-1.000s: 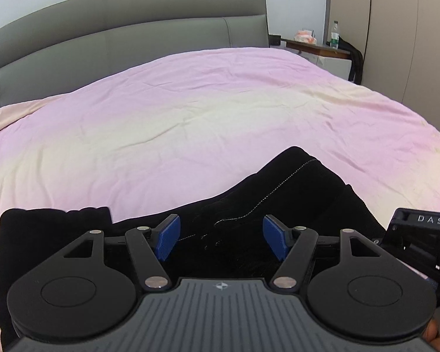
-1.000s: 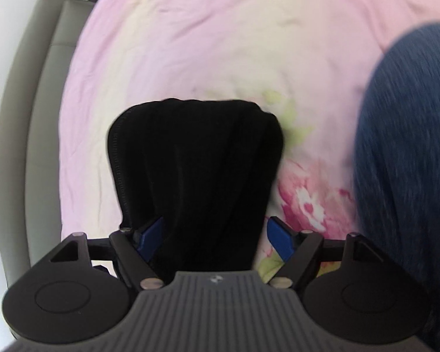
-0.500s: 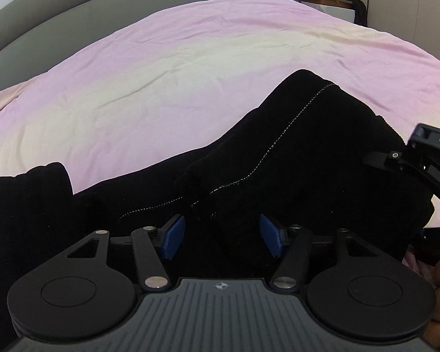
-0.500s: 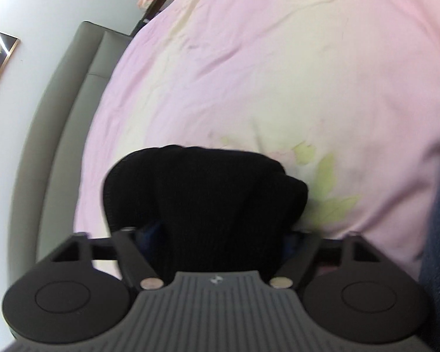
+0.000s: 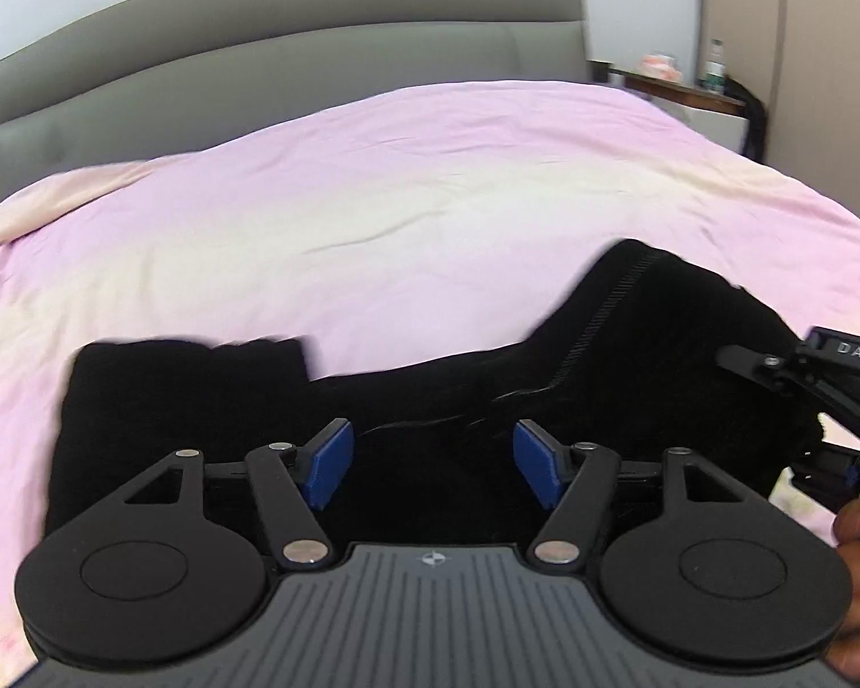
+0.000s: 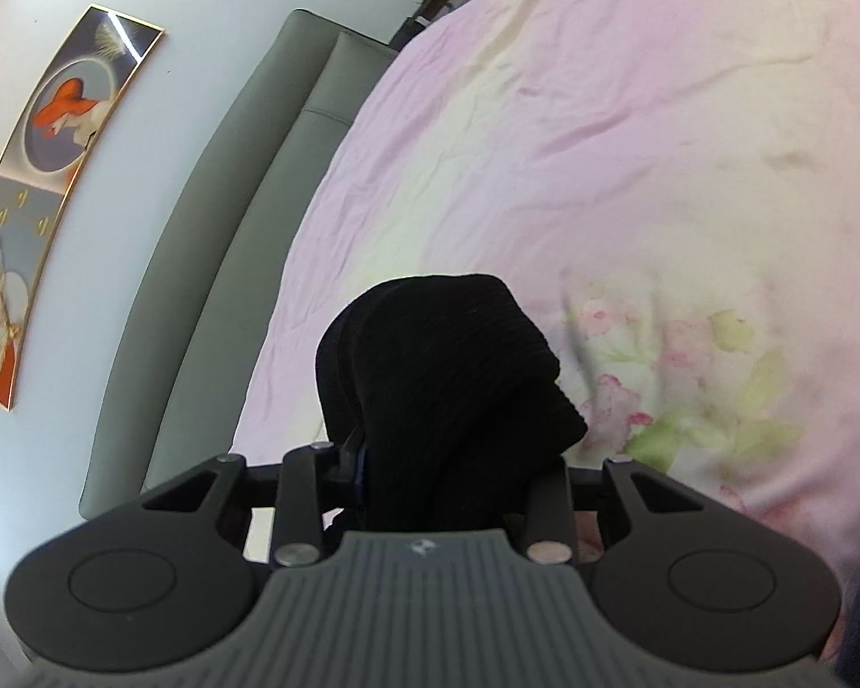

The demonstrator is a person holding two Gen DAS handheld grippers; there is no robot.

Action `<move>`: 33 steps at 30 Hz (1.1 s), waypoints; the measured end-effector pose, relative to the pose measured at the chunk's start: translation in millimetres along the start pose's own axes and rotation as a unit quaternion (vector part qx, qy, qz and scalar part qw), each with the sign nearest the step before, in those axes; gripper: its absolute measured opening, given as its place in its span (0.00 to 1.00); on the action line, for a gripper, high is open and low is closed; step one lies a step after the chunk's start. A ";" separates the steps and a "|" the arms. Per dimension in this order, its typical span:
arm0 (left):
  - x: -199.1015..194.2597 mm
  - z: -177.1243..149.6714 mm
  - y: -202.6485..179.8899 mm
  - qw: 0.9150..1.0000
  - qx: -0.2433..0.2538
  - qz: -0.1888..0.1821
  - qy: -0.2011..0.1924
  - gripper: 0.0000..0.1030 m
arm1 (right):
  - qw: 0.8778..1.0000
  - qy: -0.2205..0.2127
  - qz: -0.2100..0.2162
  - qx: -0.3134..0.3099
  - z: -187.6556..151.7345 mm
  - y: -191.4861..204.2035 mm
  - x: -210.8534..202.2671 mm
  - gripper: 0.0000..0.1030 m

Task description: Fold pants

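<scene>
Left wrist view: the black pants (image 5: 487, 401) are being spread across the pink bedspread (image 5: 372, 200), and nothing is being held by the left gripper (image 5: 433, 461), its blue pads set wide apart. At the right, a bunched end of the pants is being clamped by the right gripper (image 6: 458, 476).

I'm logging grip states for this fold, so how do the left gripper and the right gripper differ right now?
The left gripper has its blue pads spread wide apart, holding nothing; the right gripper is closed on a bunched end of the black ribbed pants. The left points level over the pants toward the grey headboard; the right is rolled sideways. Both are over the pink bedspread.
</scene>
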State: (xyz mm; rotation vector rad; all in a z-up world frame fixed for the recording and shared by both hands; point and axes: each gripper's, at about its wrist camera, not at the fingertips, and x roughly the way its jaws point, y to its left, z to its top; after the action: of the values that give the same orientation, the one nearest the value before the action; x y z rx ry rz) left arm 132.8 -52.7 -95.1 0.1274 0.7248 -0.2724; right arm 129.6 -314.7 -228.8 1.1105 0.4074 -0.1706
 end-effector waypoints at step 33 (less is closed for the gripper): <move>-1.0 -89.1 139.7 0.981 -0.139 0.106 0.089 0.88 | 0.999 -0.016 -0.042 -0.012 -11.3 10.2 -21.4 0.29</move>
State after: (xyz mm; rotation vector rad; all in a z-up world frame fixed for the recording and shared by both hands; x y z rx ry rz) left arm 115.8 99.8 -157.7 -0.0387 0.9125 0.0460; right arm 110.8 -301.5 -216.0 1.0673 0.4270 -0.2557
